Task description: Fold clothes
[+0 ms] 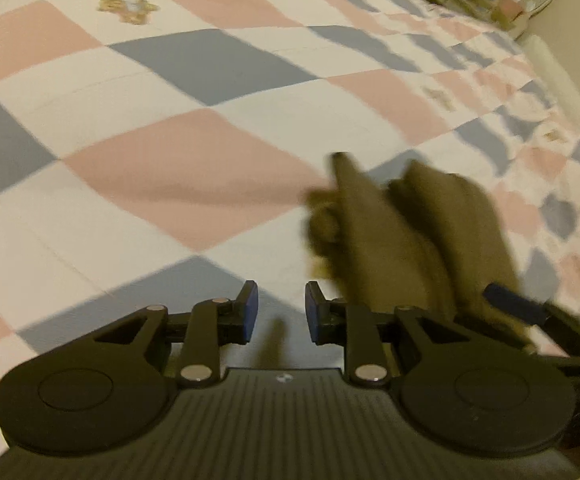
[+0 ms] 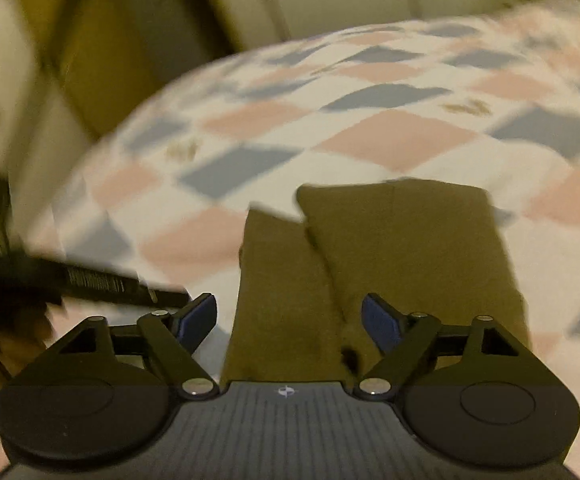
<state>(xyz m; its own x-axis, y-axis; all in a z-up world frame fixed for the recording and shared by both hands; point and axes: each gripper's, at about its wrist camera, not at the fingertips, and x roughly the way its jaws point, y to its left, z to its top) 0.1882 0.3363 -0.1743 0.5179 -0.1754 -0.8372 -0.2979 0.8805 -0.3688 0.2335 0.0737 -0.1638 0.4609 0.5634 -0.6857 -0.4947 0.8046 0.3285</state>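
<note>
Hovering released, both claws, left claw (image 1: pixel 278 312) and right claw (image 2: pixel 288 322), beside olive garment (image 2: pixel 389 248).

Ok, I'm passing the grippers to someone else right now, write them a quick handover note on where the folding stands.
Left gripper: open, holding nothing, over the checked bedspread.
Right gripper: open, holding nothing, just above the near edge of the olive garment.
Garment: lies on the bedspread, in overlapping layers, so it looks at least partly folded; both views are blurred, so I cannot say how neat it is.
Left to do: check the fold, finish or tidy it if needed. No other clothes are in view.
</note>
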